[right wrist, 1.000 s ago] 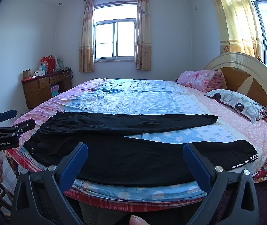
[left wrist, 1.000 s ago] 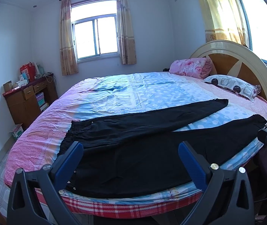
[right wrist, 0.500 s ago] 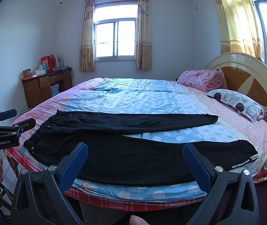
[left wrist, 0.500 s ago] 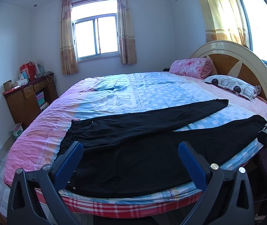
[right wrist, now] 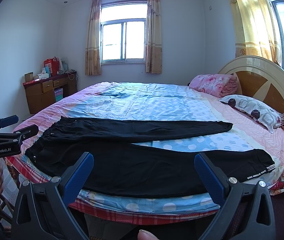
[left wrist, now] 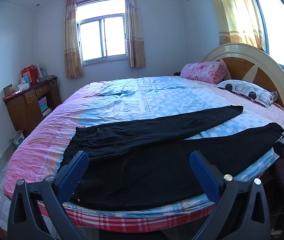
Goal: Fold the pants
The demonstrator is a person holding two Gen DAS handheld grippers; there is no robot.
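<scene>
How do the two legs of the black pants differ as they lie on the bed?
The near leg lies along the bed's front edge; the far leg angles away toward the middle, leaving a wedge of sheet between them. The near leg's cuff shows white lettering and stripes; the far leg's cuff looks plain. Both lie flat, unfolded, joined at the waistband.

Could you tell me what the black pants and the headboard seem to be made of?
Black pants: soft matte woven cloth, possibly denim; it lies limp, and the cuff label seems to read "denim".
Headboard: probably lacquered wood, glossy cream rim around brown panels.
</scene>
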